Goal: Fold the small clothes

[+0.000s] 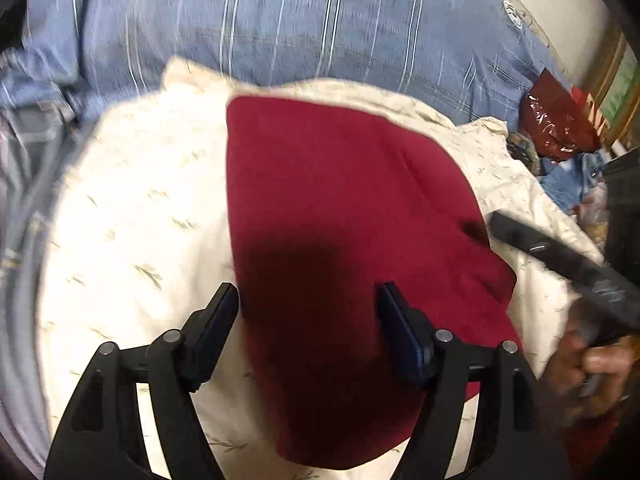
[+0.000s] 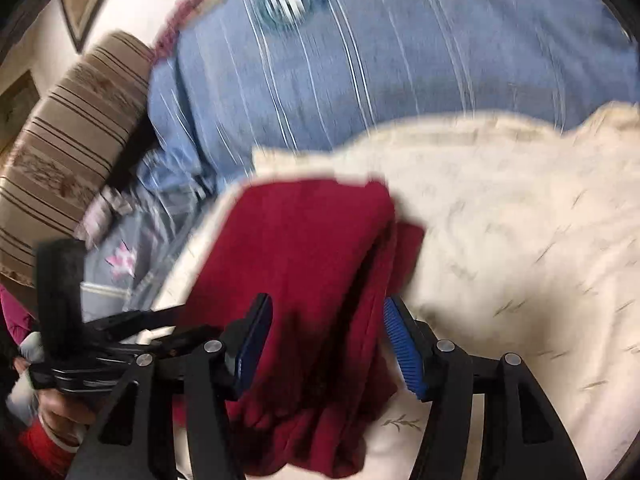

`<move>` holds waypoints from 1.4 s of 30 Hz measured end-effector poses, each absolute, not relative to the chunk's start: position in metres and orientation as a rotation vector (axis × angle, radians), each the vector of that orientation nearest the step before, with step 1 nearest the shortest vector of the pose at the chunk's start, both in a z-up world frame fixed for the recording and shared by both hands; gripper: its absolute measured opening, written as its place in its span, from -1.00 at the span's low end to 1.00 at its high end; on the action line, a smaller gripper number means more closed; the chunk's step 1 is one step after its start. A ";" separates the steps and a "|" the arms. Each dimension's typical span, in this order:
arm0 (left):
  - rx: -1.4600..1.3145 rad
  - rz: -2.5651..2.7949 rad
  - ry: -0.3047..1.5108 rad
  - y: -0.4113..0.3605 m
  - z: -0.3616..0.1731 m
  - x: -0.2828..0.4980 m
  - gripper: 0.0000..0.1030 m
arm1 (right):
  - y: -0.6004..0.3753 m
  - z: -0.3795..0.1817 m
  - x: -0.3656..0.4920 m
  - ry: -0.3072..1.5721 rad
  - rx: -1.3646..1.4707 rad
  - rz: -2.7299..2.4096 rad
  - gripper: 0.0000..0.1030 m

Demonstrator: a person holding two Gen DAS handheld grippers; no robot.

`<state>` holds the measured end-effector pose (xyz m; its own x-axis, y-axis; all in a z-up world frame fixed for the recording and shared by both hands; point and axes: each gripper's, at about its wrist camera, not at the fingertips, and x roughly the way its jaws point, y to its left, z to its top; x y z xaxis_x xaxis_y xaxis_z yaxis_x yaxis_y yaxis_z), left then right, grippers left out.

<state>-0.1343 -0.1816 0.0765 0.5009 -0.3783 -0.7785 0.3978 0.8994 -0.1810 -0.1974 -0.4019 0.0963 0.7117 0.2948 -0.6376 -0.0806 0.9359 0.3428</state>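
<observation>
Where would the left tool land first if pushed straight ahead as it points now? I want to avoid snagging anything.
Most likely on the red garment, which fills the line ahead of the open left tool. It lies on the cream sheet. Depth is unclear, so contact distance can't be judged.

Both views bright, warm indoor light. Left view: dark shadow on red cloth (image 1: 340, 240) ahead of left claw (image 1: 308, 300); cream sheet (image 1: 132, 216) nearly blown out; glare on red bag (image 1: 554, 124). Right view: heavy motion blur, blue cover (image 2: 360, 72) streaked. Fisheye bending, dark corners.
</observation>
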 end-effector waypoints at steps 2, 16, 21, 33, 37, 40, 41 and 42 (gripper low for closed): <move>0.052 -0.422 0.881 -0.185 0.080 -0.137 0.41 | -0.390 0.114 -0.204 0.734 0.229 0.213 -0.17; 0.090 -0.362 0.768 -0.198 0.067 -0.152 0.49 | -0.356 0.063 -0.217 0.821 0.039 0.106 -0.56; 0.119 -0.354 0.710 -0.200 0.074 -0.160 0.61 | -0.369 0.065 -0.225 0.839 0.130 0.118 -0.34; 0.133 -0.317 0.629 -0.198 0.085 -0.170 0.61 | -0.349 0.106 -0.244 0.700 0.087 0.056 0.18; 0.135 -0.300 0.628 -0.193 0.086 -0.168 0.61 | -0.348 0.106 -0.240 0.689 0.105 0.043 0.26; 0.114 -0.286 0.618 -0.188 0.089 -0.168 0.61 | -0.345 0.106 -0.236 0.692 0.108 0.044 0.26; 0.103 -0.284 0.617 -0.186 0.091 -0.167 0.61 | -0.345 0.106 -0.235 0.689 0.108 0.040 0.28; 0.096 -0.285 0.616 -0.184 0.091 -0.167 0.61 | -0.345 0.107 -0.234 0.685 0.111 0.034 0.31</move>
